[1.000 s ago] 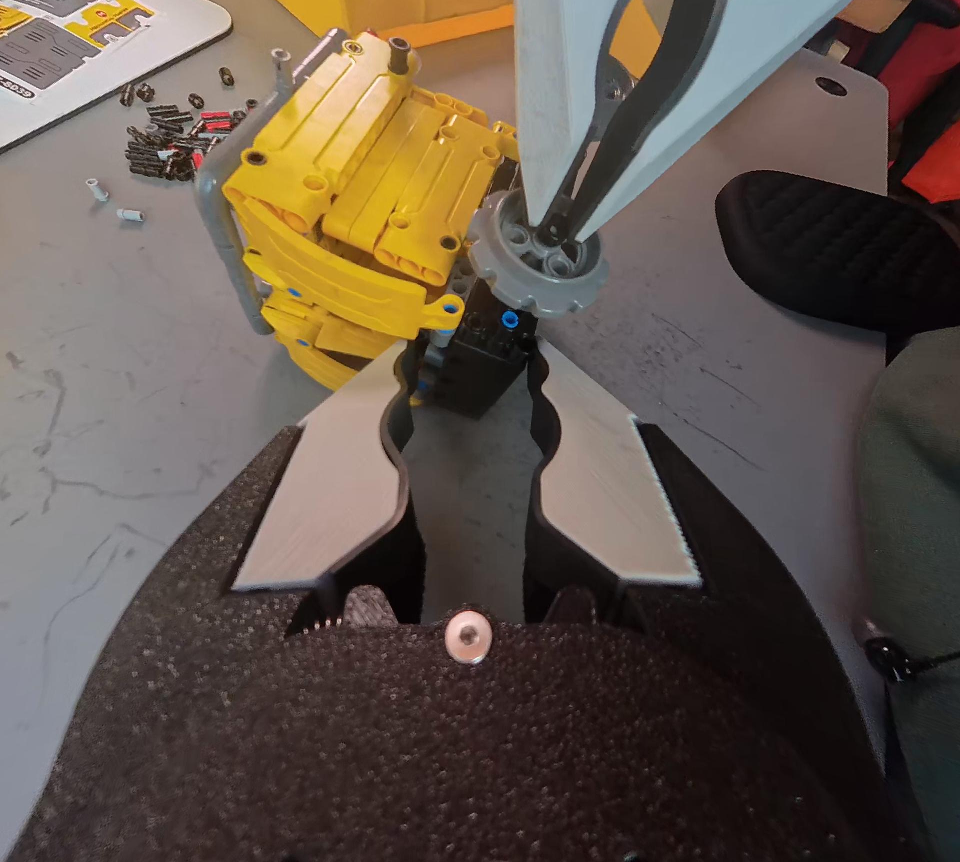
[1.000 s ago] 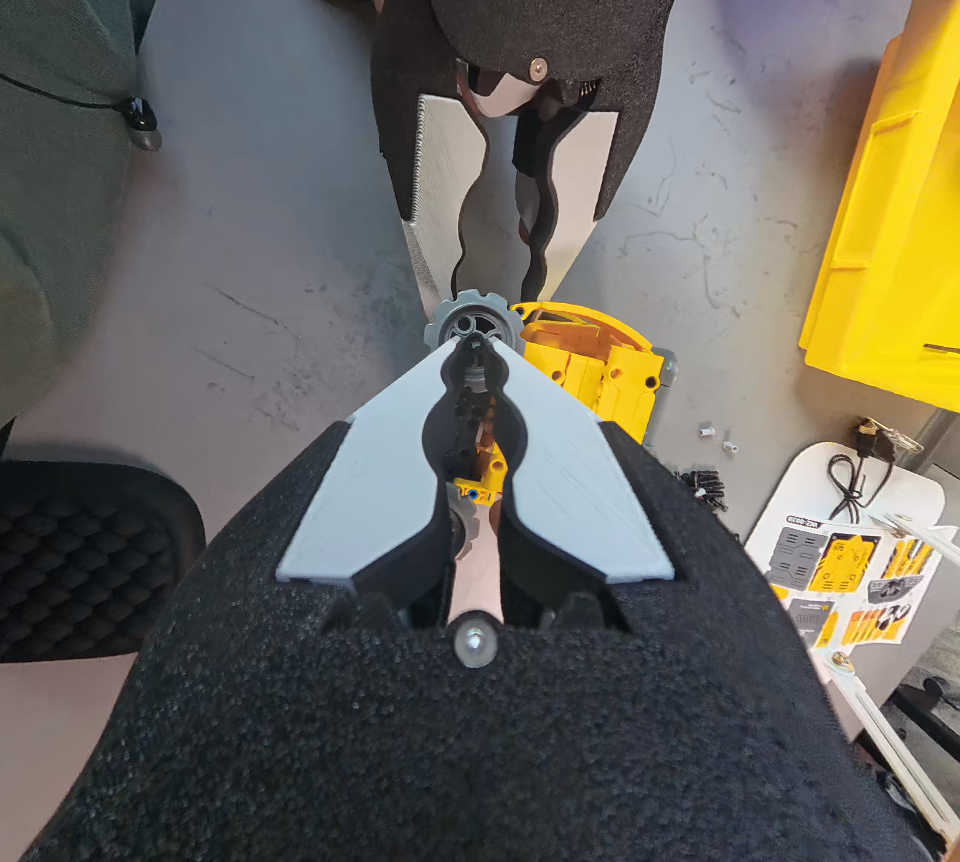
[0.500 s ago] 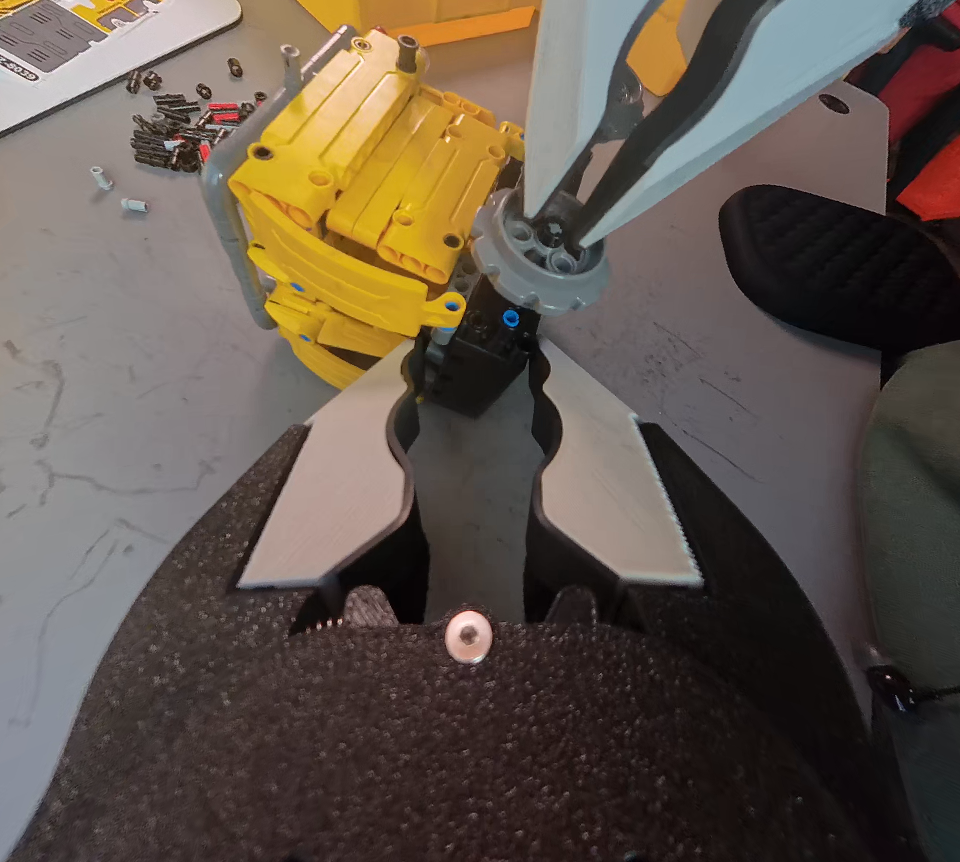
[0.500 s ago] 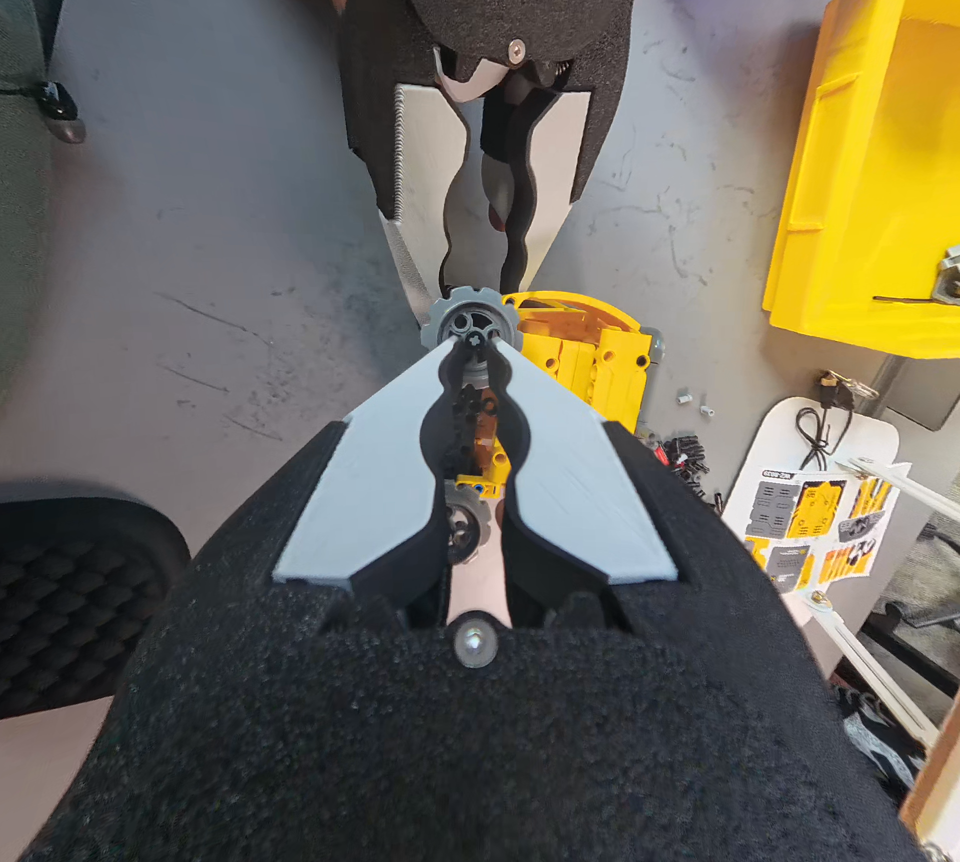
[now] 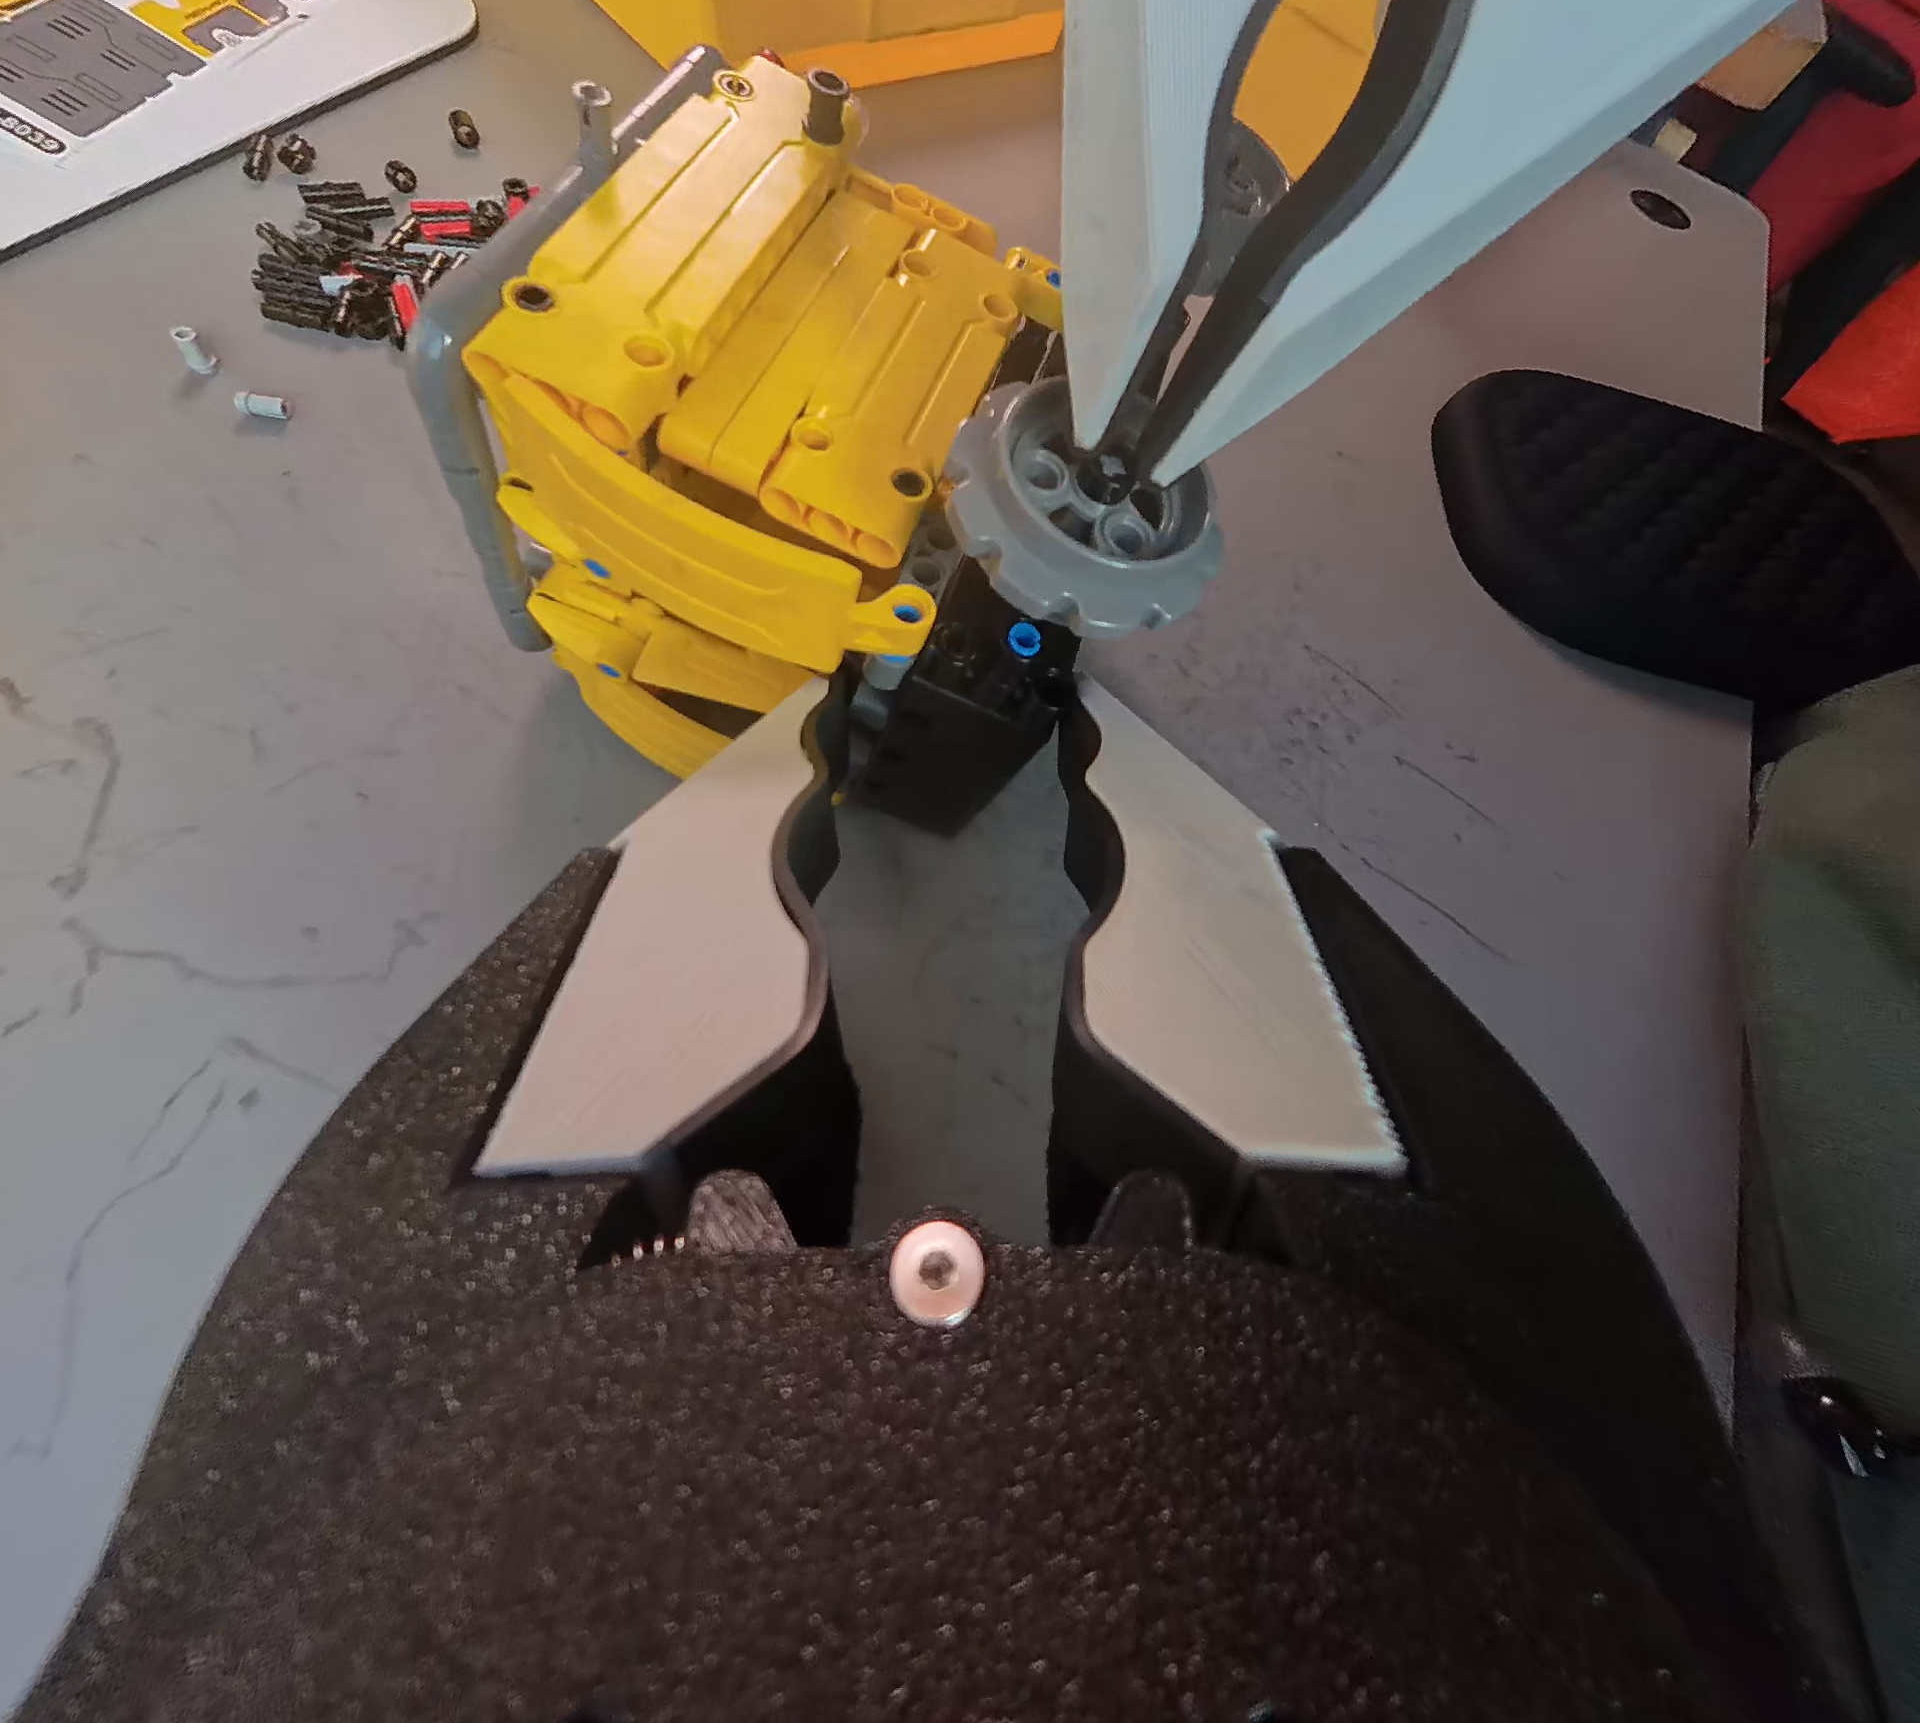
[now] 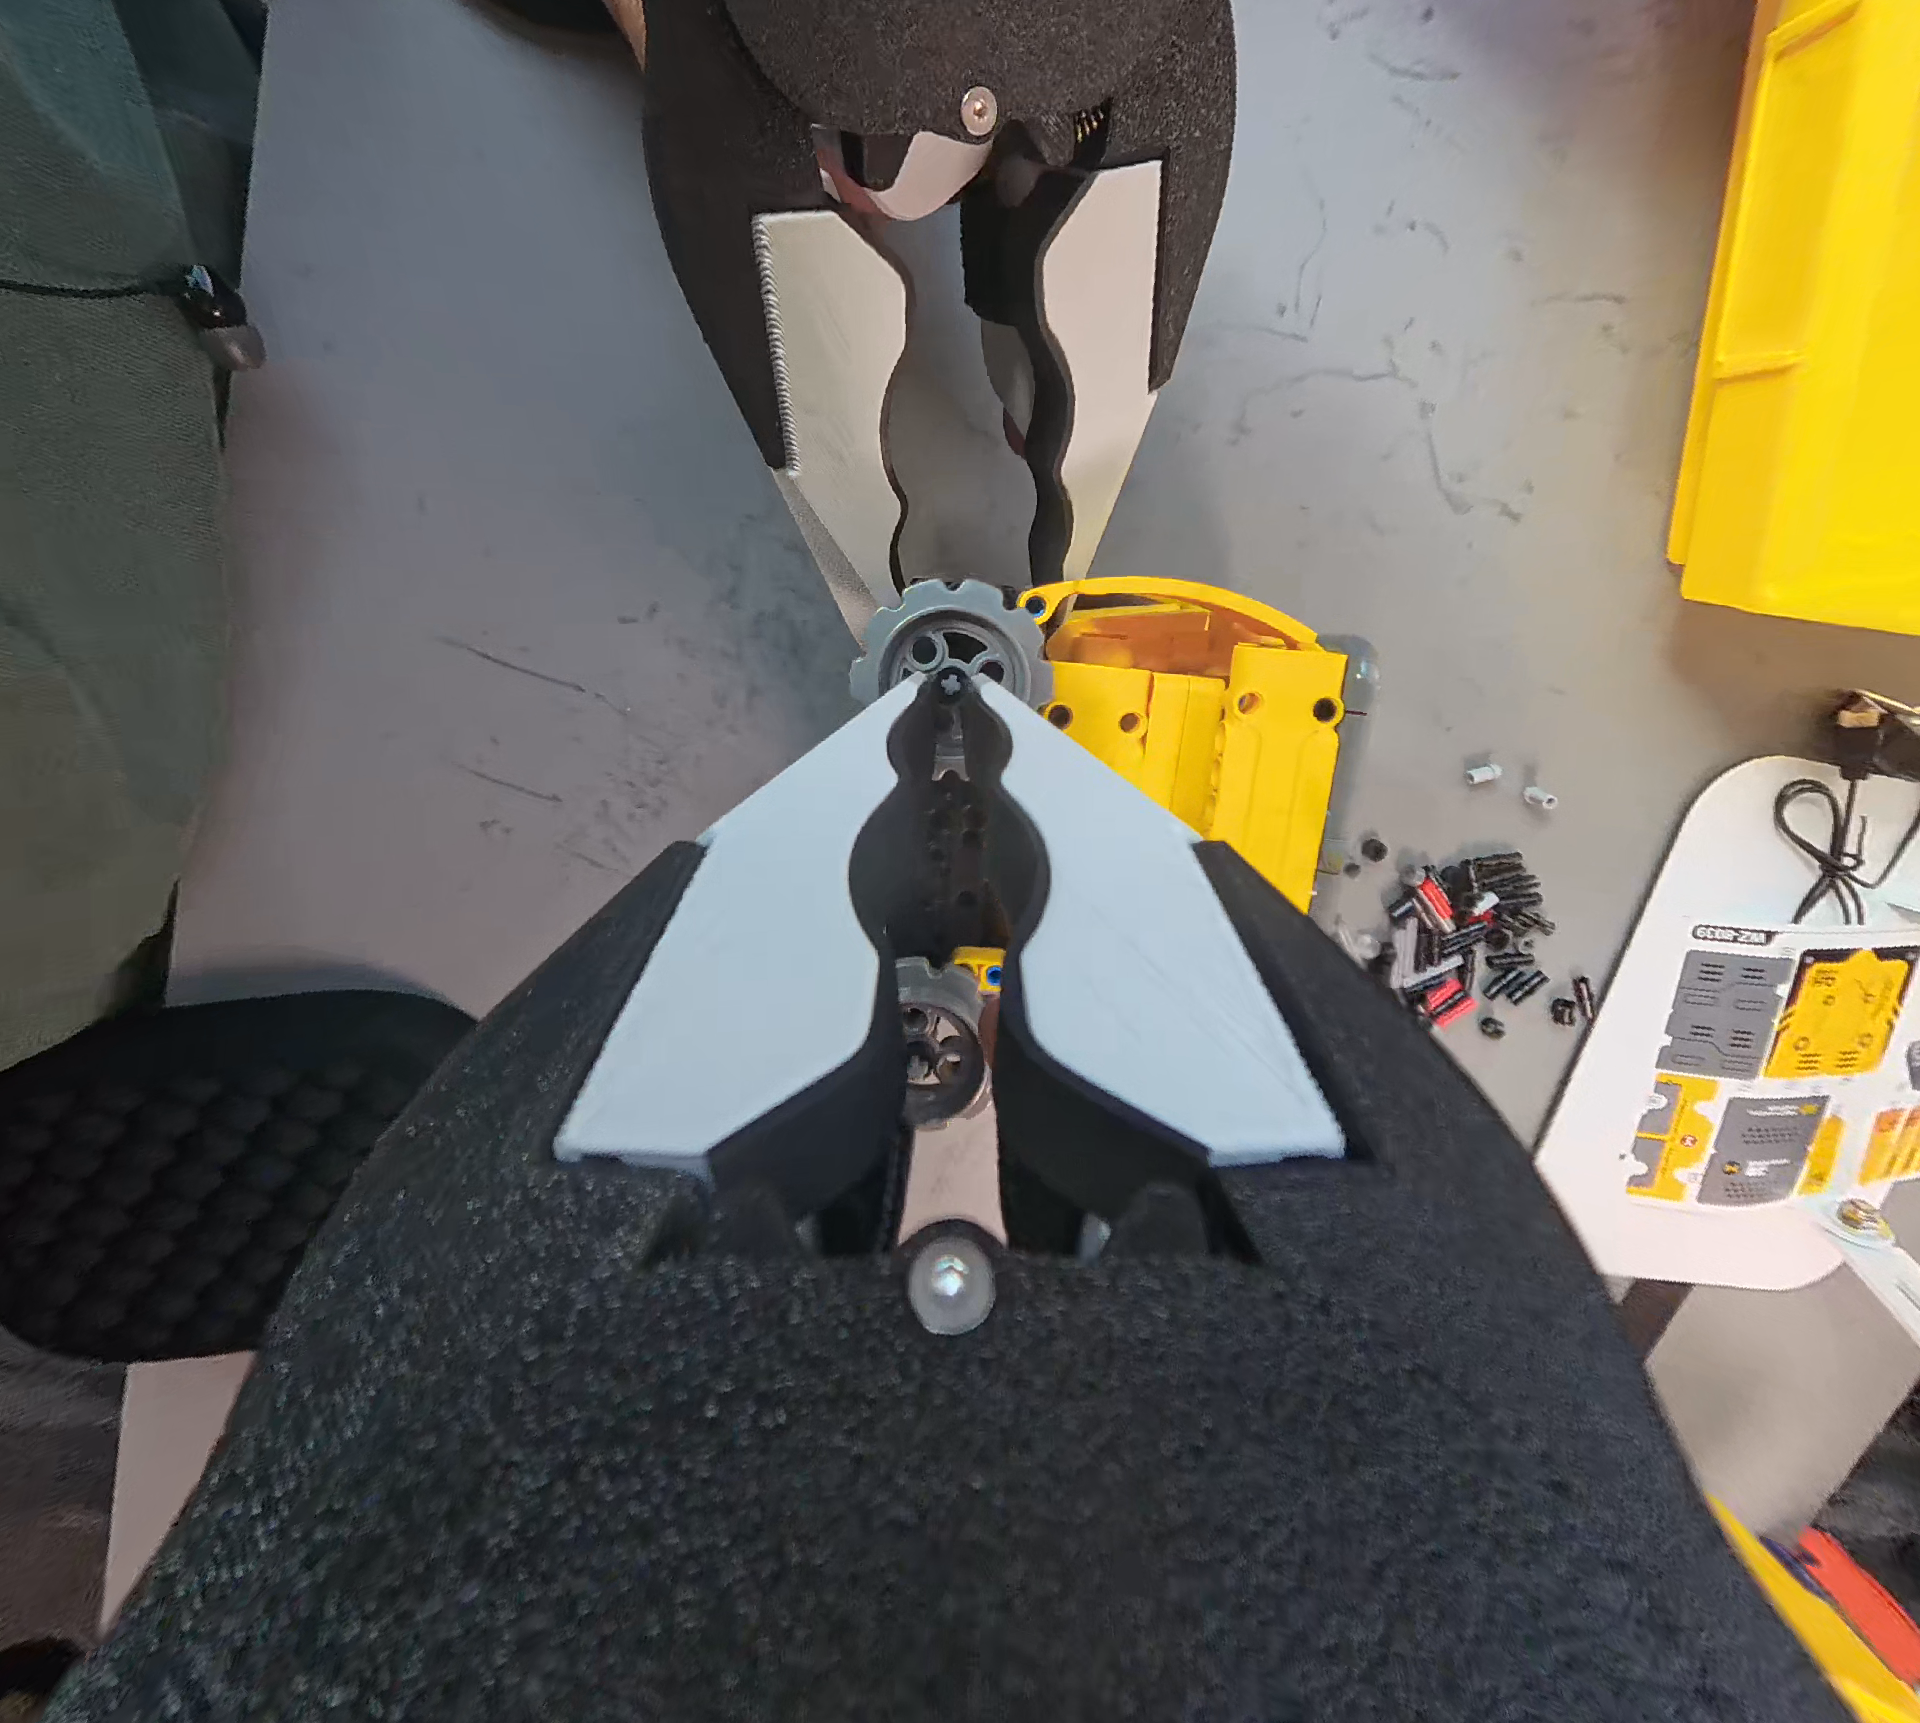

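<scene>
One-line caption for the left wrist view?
Left gripper clamps the yellow brick model's black base; right gripper pinches the grey wheel's axle.

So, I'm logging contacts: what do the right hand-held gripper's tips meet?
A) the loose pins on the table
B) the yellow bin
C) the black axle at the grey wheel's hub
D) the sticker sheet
C: the right hand-held gripper has its tips closed on the black axle in the hub of the grey wheel.

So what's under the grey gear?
A black block of the yellow model sits under the gear, between the left tongs. Where they join is hidden.
</scene>
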A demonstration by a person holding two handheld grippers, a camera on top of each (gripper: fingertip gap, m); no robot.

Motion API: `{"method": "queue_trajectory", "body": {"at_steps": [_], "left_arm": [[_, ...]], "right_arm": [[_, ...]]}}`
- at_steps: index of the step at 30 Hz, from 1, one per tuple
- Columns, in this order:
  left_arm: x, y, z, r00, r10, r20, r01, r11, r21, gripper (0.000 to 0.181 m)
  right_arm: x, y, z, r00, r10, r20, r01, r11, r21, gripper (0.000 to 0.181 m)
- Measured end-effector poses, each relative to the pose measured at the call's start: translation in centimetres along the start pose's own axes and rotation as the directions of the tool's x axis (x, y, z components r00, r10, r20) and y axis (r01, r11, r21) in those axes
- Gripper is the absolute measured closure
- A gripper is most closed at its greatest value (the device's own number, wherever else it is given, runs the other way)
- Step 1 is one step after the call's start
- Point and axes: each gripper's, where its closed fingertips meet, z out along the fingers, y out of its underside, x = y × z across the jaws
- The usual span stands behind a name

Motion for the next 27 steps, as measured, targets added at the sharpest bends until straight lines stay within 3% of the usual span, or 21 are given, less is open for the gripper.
{"method": "queue_trajectory", "body": {"at_steps": [6, 14, 23, 27], "left_arm": [[-0.33, -0.15, 0.08, 0.999, -0.043, -0.005, 0.043, 0.999, -0.010, 0.142], [-0.38, -0.18, 0.13, 0.998, -0.058, 0.003, 0.058, 0.998, -0.024, 0.143], [-0.41, -0.14, 0.07, 0.999, -0.034, 0.021, 0.034, 0.999, -0.034, 0.142], [-0.27, -0.12, 0.01, 0.999, -0.024, 0.022, 0.025, 0.999, -0.025, 0.142]], "right_arm": [[0.44, 0.14, 0.09, 0.999, -0.035, 0.005, 0.035, 0.991, -0.126, 0.179], [0.56, 0.24, 0.18, 1.000, -0.025, -0.006, 0.024, 0.986, -0.168, 0.177], [0.55, 0.23, 0.05, 0.997, -0.022, -0.069, 0.014, 0.994, -0.105, 0.176], [0.49, 0.50, -0.38, 0.994, -0.040, -0.098, 0.035, 0.998, -0.055, 0.166]]}}
